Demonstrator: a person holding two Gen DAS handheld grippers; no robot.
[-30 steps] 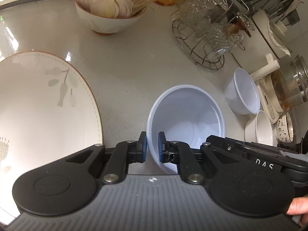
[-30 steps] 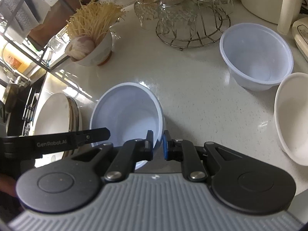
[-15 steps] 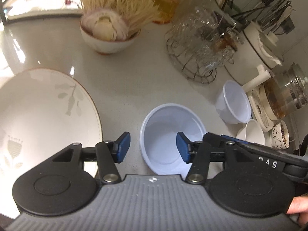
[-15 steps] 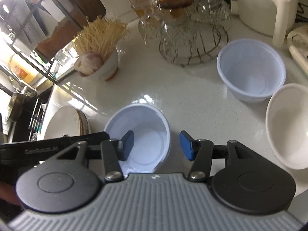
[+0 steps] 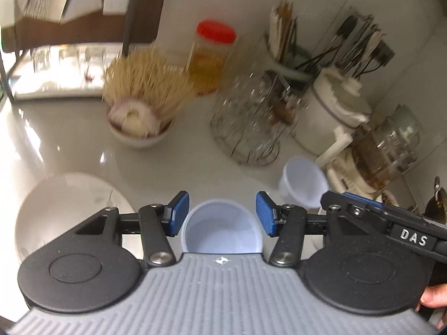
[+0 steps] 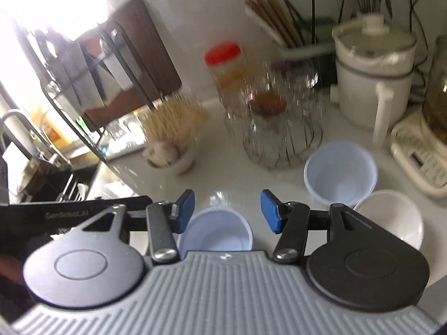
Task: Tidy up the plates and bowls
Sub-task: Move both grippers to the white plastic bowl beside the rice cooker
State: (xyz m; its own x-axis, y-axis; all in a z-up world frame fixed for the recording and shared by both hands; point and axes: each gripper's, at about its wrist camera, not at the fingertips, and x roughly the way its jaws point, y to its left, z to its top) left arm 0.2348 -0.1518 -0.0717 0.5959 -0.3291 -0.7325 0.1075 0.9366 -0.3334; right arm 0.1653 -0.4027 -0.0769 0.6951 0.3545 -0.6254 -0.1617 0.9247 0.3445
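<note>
A pale blue plastic bowl (image 5: 222,229) stands on the white counter, seen below and between the open fingers of my left gripper (image 5: 222,214); it also shows in the right wrist view (image 6: 215,233) under my open, empty right gripper (image 6: 227,210). Neither gripper touches it. A second pale blue bowl (image 6: 339,177) stands to the right, also in the left wrist view (image 5: 303,181), with a white ceramic bowl (image 6: 391,217) beside it. A large white plate (image 5: 69,209) lies at the left.
A bowl of garlic and dry noodles (image 5: 139,120), a wire rack of glass cups (image 5: 248,128), a red-lidded jar (image 5: 212,55), a white pot (image 6: 371,83), a kettle base (image 6: 419,159) and utensil holders crowd the back of the counter. A sink (image 6: 33,162) lies left.
Both grippers opened, let go of the pale blue bowl's rim and pulled up and back. The bowl now stands alone and looks smaller.
</note>
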